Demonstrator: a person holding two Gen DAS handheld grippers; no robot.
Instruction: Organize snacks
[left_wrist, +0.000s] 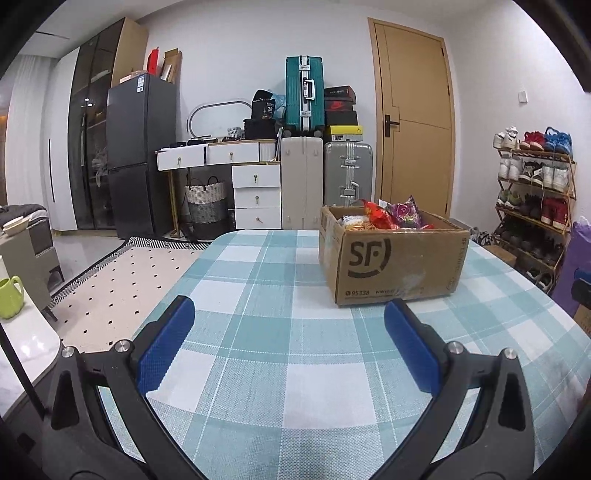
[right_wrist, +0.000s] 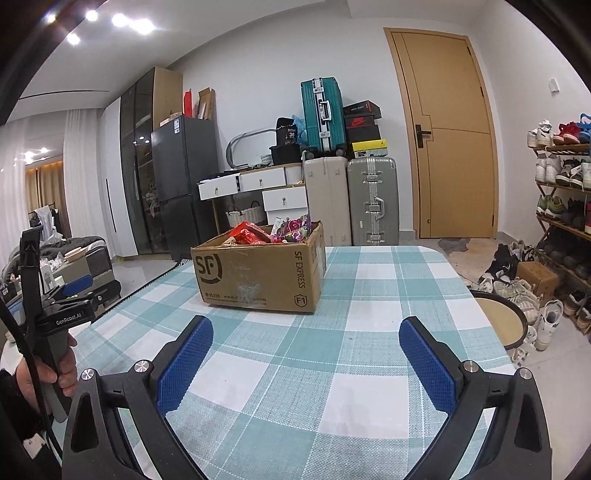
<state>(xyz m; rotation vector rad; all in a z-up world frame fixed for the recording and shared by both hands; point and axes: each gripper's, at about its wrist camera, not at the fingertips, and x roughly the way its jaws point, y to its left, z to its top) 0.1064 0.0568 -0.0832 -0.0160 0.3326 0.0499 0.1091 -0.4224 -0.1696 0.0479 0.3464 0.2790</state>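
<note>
Left claw and right claw both spread wide, nothing between the pads, hovering over the checkered bench. Snack packets sit inside the open SF cardboard box further back on the bench, clear of both claws.

Left wrist view: low over the checked tablecloth, facing 12 o'clock toward the far wall, with the SF cardboard box near at 1 o'clock. Right wrist view: same low height and heading from further right, putting that box at 11 o'clock and the hand-held left gripper at 9 o'clock. Shared by both: tablecloth, box, teal suitcase, wooden door, shoe rack.
</note>
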